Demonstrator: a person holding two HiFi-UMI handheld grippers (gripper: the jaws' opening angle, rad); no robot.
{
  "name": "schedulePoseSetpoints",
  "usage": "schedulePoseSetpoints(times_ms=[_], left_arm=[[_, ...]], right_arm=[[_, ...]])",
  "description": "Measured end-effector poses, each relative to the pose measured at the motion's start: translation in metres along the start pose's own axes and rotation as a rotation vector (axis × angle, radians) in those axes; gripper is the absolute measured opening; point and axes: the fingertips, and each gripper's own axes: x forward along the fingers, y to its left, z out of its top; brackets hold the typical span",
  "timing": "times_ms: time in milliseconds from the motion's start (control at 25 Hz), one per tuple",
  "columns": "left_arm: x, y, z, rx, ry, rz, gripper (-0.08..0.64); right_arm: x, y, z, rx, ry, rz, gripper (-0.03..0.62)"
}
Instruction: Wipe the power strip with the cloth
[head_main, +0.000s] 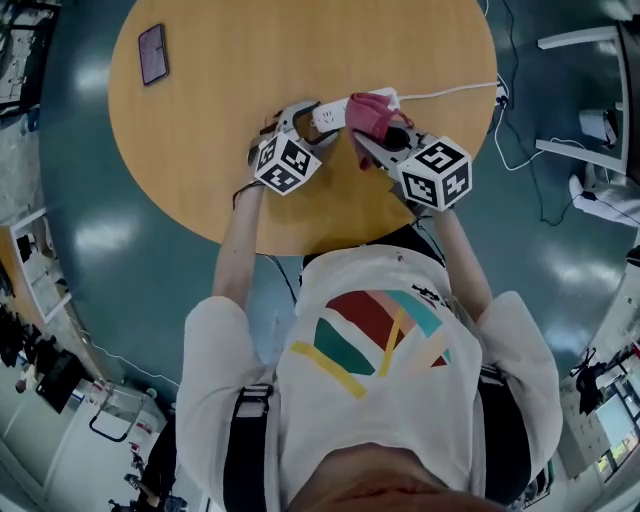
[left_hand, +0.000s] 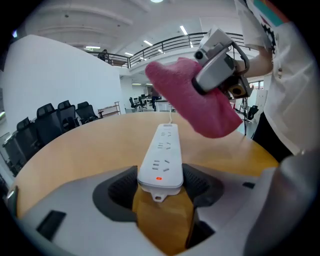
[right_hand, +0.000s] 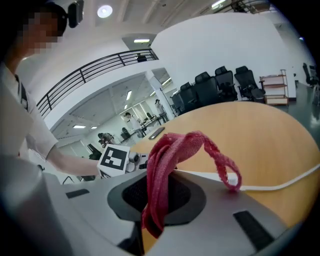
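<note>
The left gripper (left_hand: 160, 187) is clamping its jaws on the sides of the near end of the white power strip (left_hand: 162, 150). That end is showing a glowing red light and a small hanging tab. The right gripper (right_hand: 159, 195) is pinching a bunched red cloth (right_hand: 170, 150) tight between its jaws, with one loop flopping out over the top.

The strip is facing sockets-up. Its long axis is running straight away from the left jaws, and in the head view it is lying crosswise, between the two grippers. The cloth is hanging over its far end, where the white cable (head_main: 450, 92) is trailing off toward the table's edge.

All of this is sitting on a round wooden table (head_main: 250, 60), with a dark phone (head_main: 153, 53) lying well apart. A glossy teal floor (head_main: 80, 230) is spreading around it. Black office chairs (left_hand: 55, 117) are standing behind, and a railed balcony (left_hand: 170, 45) is running overhead.
</note>
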Motion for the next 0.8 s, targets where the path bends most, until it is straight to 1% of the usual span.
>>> schedulePoseSetpoints(times_ms=[40,160,200,280,400,520,640,800], left_arm=[[0.0,-0.004,-0.001,0.003,0.0,0.004,0.322],[0.0,-0.009,-0.004,0.017,0.007,0.032,0.322],[0.0,-0.009,-0.004,0.016,0.008,0.037,0.322],[0.001,-0.013,-0.003,0.014,0.007,0.036,0.322],[0.003,-0.016,-0.001,0.02,0.006,0.023,0.319],[0.001,-0.011,-0.001,0.022,0.007,0.018,0.318],[-0.001,-0.009,-0.002,0.022,0.007,0.017,0.318],[0.002,-0.008,0.0,0.022,0.005,0.016,0.318]], right_arm=[[0.009,0.001,-0.005,0.019,0.023,0.034,0.04],[0.033,0.001,-0.013,0.126,0.072,0.14,0.04],[0.039,0.001,-0.014,0.151,0.089,0.164,0.04],[0.048,0.0,-0.018,0.163,0.138,0.185,0.04],[0.057,-0.006,-0.021,0.149,0.211,0.176,0.04],[0.072,-0.011,-0.02,0.141,0.274,0.163,0.04],[0.082,-0.02,-0.026,0.119,0.342,0.101,0.04],[0.083,-0.032,-0.026,0.081,0.395,0.042,0.04]])
